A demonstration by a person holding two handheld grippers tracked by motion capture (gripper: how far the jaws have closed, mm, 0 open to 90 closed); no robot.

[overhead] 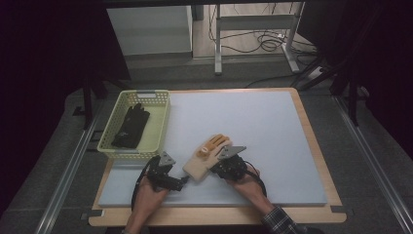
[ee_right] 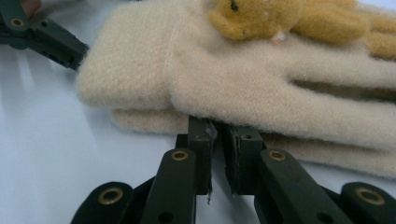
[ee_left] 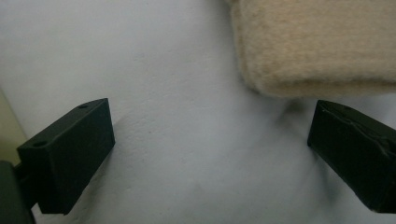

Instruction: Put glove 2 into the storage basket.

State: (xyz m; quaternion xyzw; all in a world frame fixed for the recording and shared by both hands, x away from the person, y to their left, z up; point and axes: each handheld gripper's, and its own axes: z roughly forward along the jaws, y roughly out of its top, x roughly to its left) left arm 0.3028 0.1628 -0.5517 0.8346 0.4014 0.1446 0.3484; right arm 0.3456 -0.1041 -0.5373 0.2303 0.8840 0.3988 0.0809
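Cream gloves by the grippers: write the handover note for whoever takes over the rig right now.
Left gripper: fingers open, resting on the mat beside the cuff end, holding nothing.
Right gripper: fingers nearly together at the side edge of the cream gloves; whether they pinch the fabric cannot be told.
Things: the cream gloves lie stacked on the grey mat, orange side up. The black gloves lie inside the yellow basket at the mat's left corner.
Done: black gloves are in the basket.
Left: probably to get a firm hold on the cream gloves and move them into the basket too.
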